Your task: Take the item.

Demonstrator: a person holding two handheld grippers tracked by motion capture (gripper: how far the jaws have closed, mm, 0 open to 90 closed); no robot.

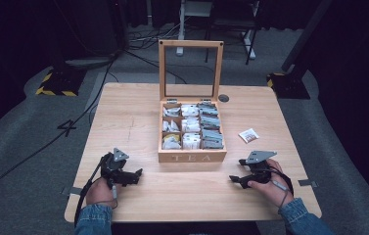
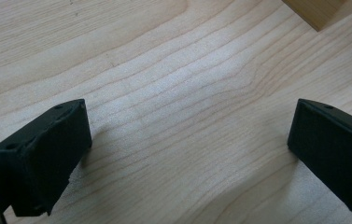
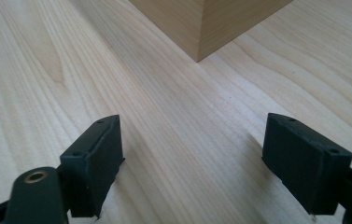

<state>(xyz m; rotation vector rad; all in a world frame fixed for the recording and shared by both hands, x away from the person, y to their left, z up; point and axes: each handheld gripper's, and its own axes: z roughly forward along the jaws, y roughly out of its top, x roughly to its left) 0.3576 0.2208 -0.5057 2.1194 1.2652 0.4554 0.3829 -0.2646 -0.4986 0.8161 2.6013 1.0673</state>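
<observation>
Left claw (image 1: 137,175): lower left of the high view, resting on the bench in the person's left hand (image 1: 100,192); jaws wide apart with bare wood between them in the left gripper view.
Right claw (image 1: 234,179): lower right of the high view, held in the right hand (image 1: 270,185); jaws spread with nothing between them, low over the wood in the right gripper view.
Tea box (image 1: 192,155): centre of the high view, between the two claws and a little beyond them, near both and touching neither.
Writing: "TEA" reads on the box's front wall.
Lid (image 1: 190,45): stands upright at the back of the box, a wooden frame round a clear pane.
Compartments: three columns of tea bags (image 1: 190,141), white sachets in the left and middle, grey ones in the right; any print on them is too small to read.
Box in the gripper views: a corner of it shows at the top of the right gripper view (image 3: 201,28) and is cut off at the upper right edge of the left gripper view (image 2: 316,11).
Loose sachet (image 1: 248,135): lies alone on the bench right of the box, white with a dark mark that cannot be read.
Bench (image 1: 123,122): pale wood, its near edge partly hidden by denim sleeves (image 1: 93,220).
Surroundings: dark floor with cables (image 1: 74,122) at upper left; details beyond are hard to make out.
</observation>
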